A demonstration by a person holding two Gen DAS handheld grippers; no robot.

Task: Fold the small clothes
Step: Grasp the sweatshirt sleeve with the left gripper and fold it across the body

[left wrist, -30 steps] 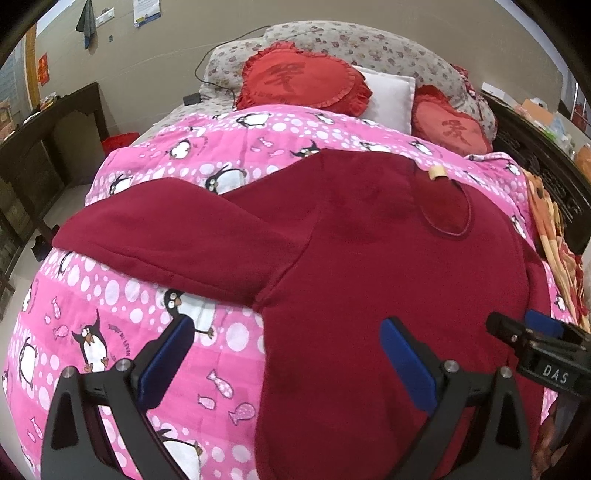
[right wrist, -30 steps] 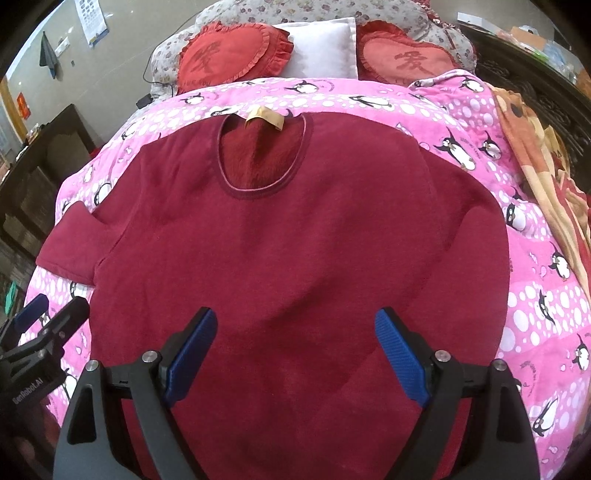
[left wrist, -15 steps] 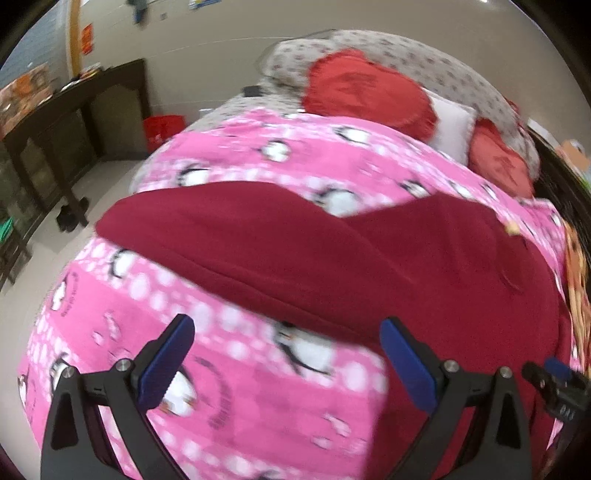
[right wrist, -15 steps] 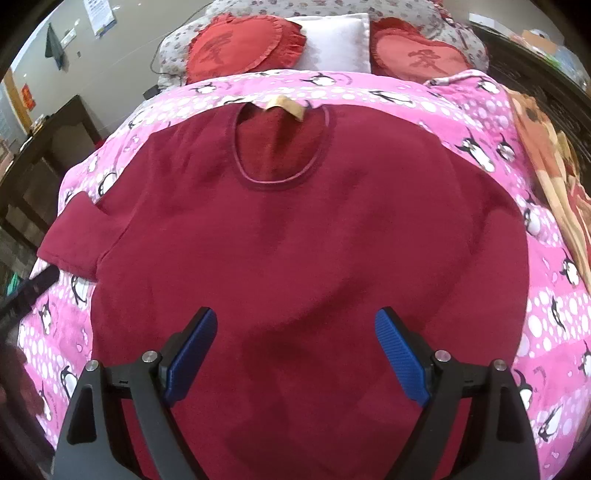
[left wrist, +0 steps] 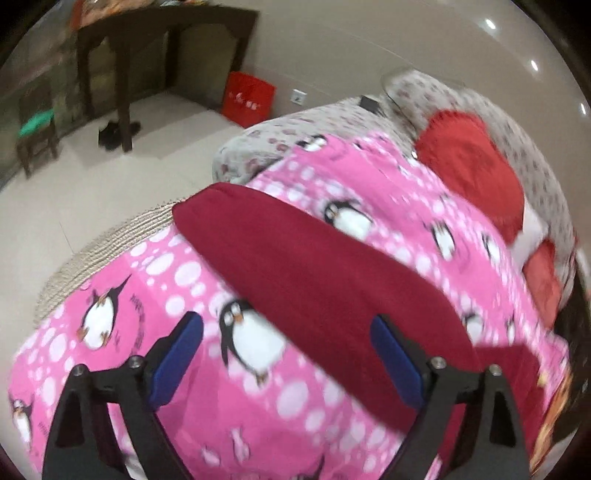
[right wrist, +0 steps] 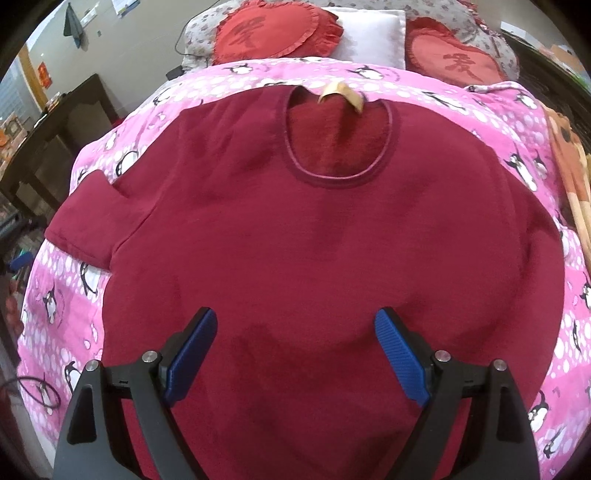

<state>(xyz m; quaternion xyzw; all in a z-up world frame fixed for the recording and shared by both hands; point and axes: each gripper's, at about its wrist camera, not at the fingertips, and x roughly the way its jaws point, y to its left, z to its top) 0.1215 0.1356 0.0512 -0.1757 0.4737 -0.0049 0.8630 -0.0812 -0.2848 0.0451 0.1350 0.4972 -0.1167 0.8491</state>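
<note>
A dark red long-sleeved top [right wrist: 314, 240] lies flat, front up, on a pink penguin quilt [right wrist: 66, 314], with its neckline and tan label [right wrist: 341, 94] toward the pillows. Its left sleeve [left wrist: 314, 273] stretches out across the quilt toward the bed's left edge. My left gripper [left wrist: 286, 354] is open and empty above the quilt, just short of that sleeve. My right gripper [right wrist: 295, 354] is open and empty above the top's lower body.
Red heart cushions [right wrist: 273, 31] and a white pillow [right wrist: 369, 33] lie at the bed's head. A dark wooden table [left wrist: 147, 48], a chair [left wrist: 35, 122] and a red bag [left wrist: 249, 98] stand on the floor to the left. An orange cloth [right wrist: 569, 162] lies at the right edge.
My left gripper has swung left and turned from the top's body to the outstretched left sleeve and the bed's left edge. My right gripper has moved slightly forward over the top.
</note>
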